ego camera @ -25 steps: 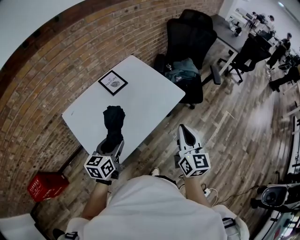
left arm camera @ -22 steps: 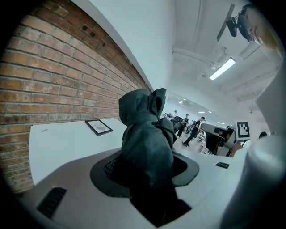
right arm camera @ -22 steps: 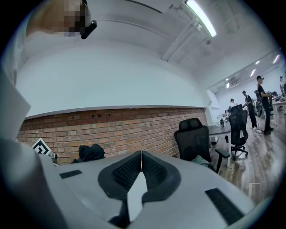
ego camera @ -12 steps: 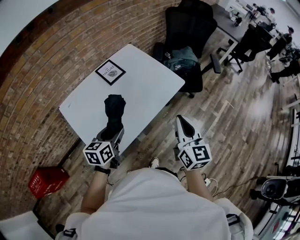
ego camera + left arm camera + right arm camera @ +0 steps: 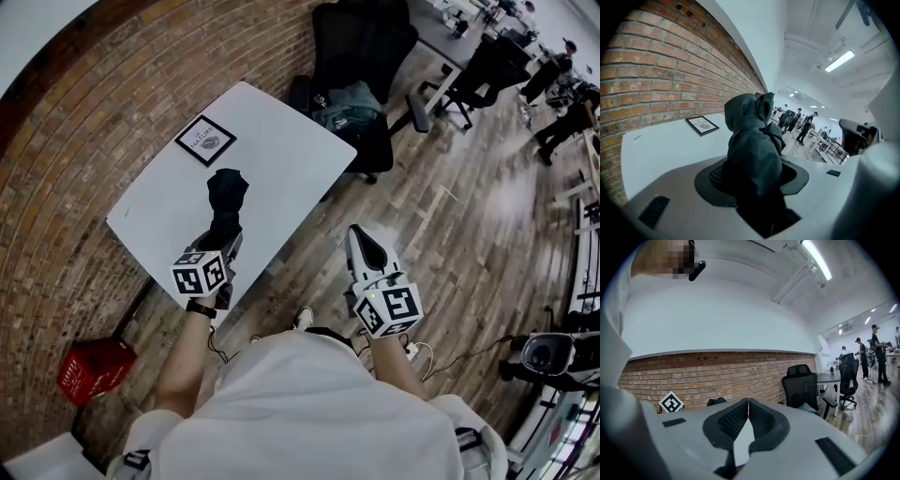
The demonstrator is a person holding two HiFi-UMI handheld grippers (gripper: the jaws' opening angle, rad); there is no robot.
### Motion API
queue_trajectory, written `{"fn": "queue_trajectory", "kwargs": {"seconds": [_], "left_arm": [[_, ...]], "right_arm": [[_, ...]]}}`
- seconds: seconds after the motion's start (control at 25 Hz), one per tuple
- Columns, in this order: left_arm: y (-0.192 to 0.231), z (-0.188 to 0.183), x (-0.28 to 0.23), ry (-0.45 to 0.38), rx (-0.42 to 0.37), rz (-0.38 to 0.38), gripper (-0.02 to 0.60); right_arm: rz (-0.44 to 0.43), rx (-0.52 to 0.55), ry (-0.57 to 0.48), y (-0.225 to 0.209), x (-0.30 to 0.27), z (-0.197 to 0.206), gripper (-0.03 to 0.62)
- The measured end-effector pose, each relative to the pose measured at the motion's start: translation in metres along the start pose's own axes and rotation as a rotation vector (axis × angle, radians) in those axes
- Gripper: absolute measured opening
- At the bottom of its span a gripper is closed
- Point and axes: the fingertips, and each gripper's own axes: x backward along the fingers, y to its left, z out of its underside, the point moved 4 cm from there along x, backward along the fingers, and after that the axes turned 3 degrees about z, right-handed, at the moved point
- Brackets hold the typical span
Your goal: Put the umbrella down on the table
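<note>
Your left gripper [image 5: 224, 246] has pushed further in over the white table [image 5: 291, 155] since a second ago, and the black folded umbrella [image 5: 226, 192] has gone with it, now closer to the framed card [image 5: 204, 140] in the upper left of the head view. Your right gripper [image 5: 361, 234] has barely shifted; it hangs over the wood floor [image 5: 450, 234] at right of centre, just off the table's near edge.

Look at the left jaws: they pinch the umbrella at its lower end, and the bundled dark fabric sticks out ahead of them and fills the middle of the left gripper view. The umbrella sits above the tabletop, left of centre in the head view, its far end just short of the card. Whether any of it touches the surface, you cannot tell from these views.

Your right jaws are pressed together with nothing between them.

Past the table's far corner, at the top of the frame, stands a black office chair [image 5: 361, 42]. A red crate [image 5: 94, 368] sits on the floor by the brick wall [image 5: 66, 141], lower left.
</note>
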Motion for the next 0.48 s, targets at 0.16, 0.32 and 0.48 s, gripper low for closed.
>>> {"fn": "queue_trajectory", "kwargs": {"seconds": [0.16, 0.32, 0.48], "left_arm": [[0.009, 0.004, -0.025, 0.062, -0.038, -0.016, 0.222], [0.016, 0.009, -0.051, 0.122, -0.059, -0.021, 0.222], [0.029, 0.013, -0.077, 0.15, -0.065, -0.044, 0.222]], "right_arm": [[0.036, -0.008, 0.014, -0.006, 0.008, 0.006, 0.02], [0.053, -0.011, 0.022, -0.009, 0.013, 0.009, 0.02], [0.071, 0.004, 0.022, -0.011, 0.021, 0.007, 0.02]]}}
